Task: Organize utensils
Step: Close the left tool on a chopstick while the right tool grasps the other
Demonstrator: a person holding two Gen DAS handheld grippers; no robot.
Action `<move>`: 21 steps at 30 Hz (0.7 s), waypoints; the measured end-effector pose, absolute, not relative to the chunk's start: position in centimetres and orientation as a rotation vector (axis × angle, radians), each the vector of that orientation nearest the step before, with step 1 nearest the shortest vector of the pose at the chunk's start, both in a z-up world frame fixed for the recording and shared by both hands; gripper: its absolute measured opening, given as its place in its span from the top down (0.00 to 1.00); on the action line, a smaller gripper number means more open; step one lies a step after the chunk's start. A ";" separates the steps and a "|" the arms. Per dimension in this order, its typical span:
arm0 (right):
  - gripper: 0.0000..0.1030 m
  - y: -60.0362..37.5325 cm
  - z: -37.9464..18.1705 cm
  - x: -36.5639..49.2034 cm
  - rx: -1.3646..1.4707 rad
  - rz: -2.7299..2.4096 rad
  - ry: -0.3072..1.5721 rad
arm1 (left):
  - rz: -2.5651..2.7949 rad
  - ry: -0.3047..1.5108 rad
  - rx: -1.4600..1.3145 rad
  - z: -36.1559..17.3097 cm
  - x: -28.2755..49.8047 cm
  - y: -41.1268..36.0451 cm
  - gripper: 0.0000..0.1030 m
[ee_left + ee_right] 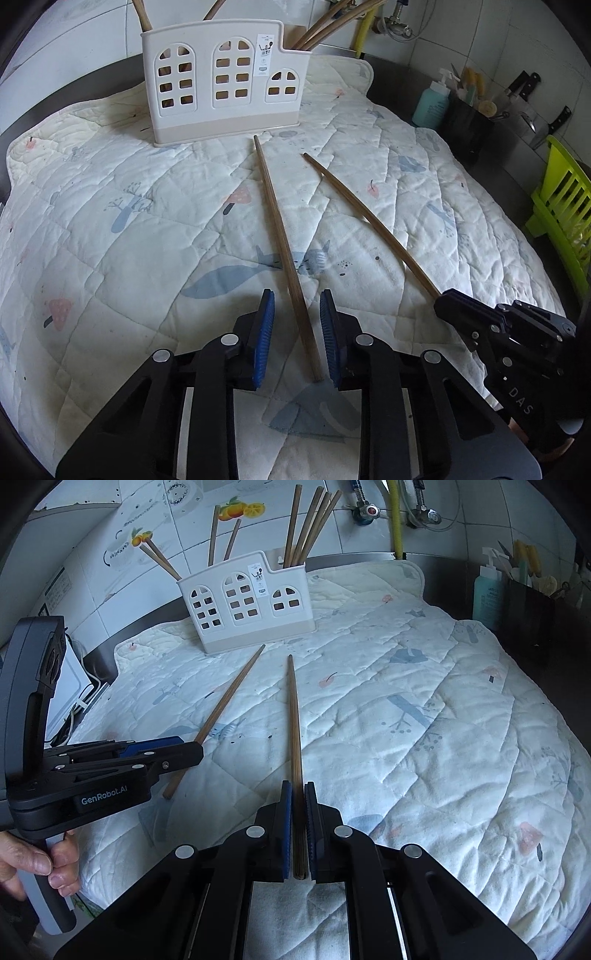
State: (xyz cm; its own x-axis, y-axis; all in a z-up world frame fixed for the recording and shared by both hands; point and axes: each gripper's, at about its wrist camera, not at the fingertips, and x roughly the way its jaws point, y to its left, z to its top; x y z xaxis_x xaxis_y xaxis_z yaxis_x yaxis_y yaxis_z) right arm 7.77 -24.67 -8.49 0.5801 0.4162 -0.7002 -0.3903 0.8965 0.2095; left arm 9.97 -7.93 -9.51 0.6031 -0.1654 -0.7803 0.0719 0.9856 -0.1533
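Observation:
Two brown wooden chopsticks lie on a quilted mat (pixel 110 240) in front of a cream utensil holder (pixel 225 81) that holds several chopsticks. My left gripper (pixel 297 306) is open, its blue pads either side of the near end of one chopstick (pixel 280 236). My right gripper (pixel 298 794) is shut on the near end of the other chopstick (pixel 294 716), which points at the holder (pixel 247 602). The left gripper (pixel 184 751) and its chopstick (pixel 221 710) also show in the right wrist view. The right gripper (pixel 443 302) and its chopstick (pixel 369 218) show in the left wrist view.
A teal soap bottle (pixel 430 101), a dark container (pixel 467 123) with tools, knives (pixel 524 86) and a green rack (pixel 561 206) stand at the right. A tiled wall with taps (pixel 369 511) is behind the holder. A white appliance (pixel 70 694) sits at the left.

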 end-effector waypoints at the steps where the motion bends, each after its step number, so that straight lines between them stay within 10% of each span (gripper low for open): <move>1: 0.93 -24.7 -8.5 7.8 0.036 0.472 0.828 | -0.128 0.912 -0.109 -9.5 10.0 -8.1 0.76; 21: 0.93 -24.8 -8.7 7.8 0.044 0.469 0.826 | -0.047 0.885 -0.103 -10.1 9.5 -8.3 0.94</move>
State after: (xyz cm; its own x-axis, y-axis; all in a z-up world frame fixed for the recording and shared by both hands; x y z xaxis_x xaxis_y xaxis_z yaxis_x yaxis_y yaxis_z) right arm 7.80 -24.84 -8.73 0.5820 0.4184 -0.6973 -0.3850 0.8971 0.2169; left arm 9.52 -8.33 -10.07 0.6325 -0.0839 -0.7700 -0.0012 0.9940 -0.1093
